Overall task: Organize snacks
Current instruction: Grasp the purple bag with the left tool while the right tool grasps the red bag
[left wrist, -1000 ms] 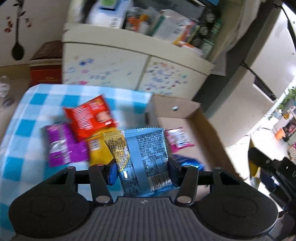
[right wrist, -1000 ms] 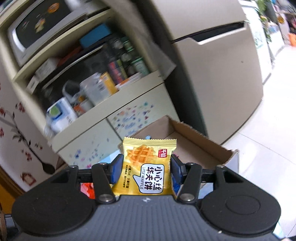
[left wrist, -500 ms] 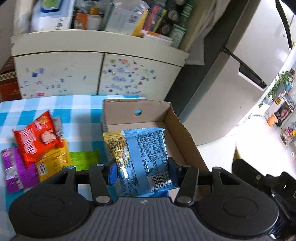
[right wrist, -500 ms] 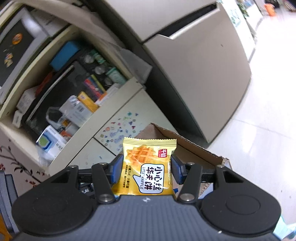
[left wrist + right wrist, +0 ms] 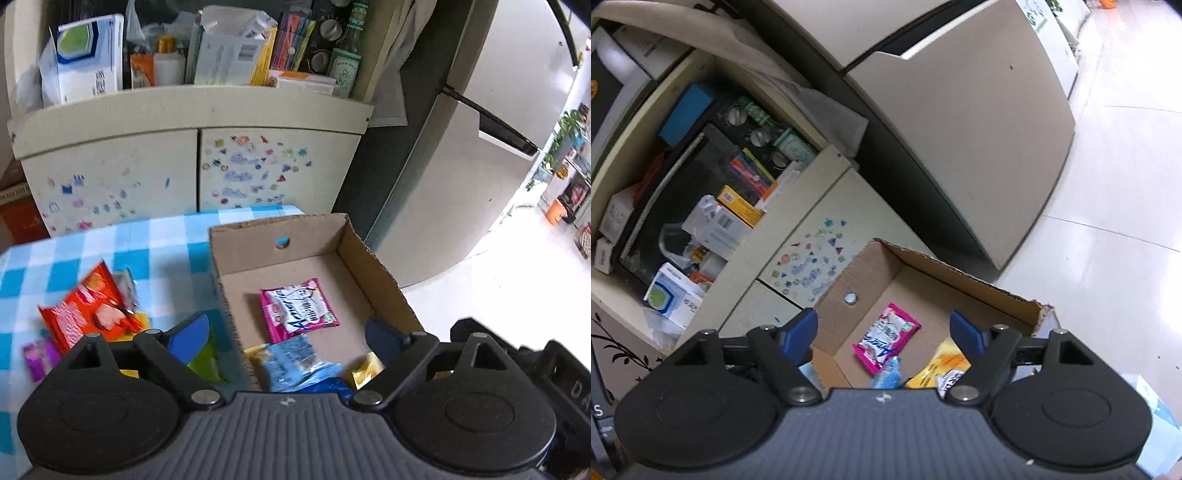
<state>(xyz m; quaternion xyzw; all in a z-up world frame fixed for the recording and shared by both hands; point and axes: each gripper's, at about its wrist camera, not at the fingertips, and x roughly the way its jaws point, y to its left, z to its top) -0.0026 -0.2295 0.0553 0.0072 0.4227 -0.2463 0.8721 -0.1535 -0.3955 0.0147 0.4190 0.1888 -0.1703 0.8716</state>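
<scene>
**Ana:** Claws first. Are both empty?

**Ben:** Yes. The left claw (image 5: 284,339) stands wide over the cardboard box (image 5: 373,258), its jaws just opened, with nothing pinched between them. The blue packet (image 5: 295,363) lies loose below it at the near end of the box. The right claw (image 5: 884,334) has just spread too, and the yellow waffle packet (image 5: 942,367) sits under it on the box floor, free of both pads.

**Ana:** Why hold them above the box like that?

**Ben:** I judge it as a drop: each claw hangs over the open top so its packet lands inside, not on the rim.

**Ana:** So what is in the box?

**Ben:** 3 packets that I can count: a pink packet (image 5: 299,308) flat in the middle, the blue one nearer, the yellow one at the near right corner.

**Ana:** And outside it?

**Ben:** On the table (image 5: 110,243), with its blue checked cloth, a red packet (image 5: 85,310) lies left of the box, a purple packet (image 5: 38,356) nearer the edge, and a green packet (image 5: 207,358) partly hidden by the left claw. Those look unsorted, so the task is partway along.
</scene>
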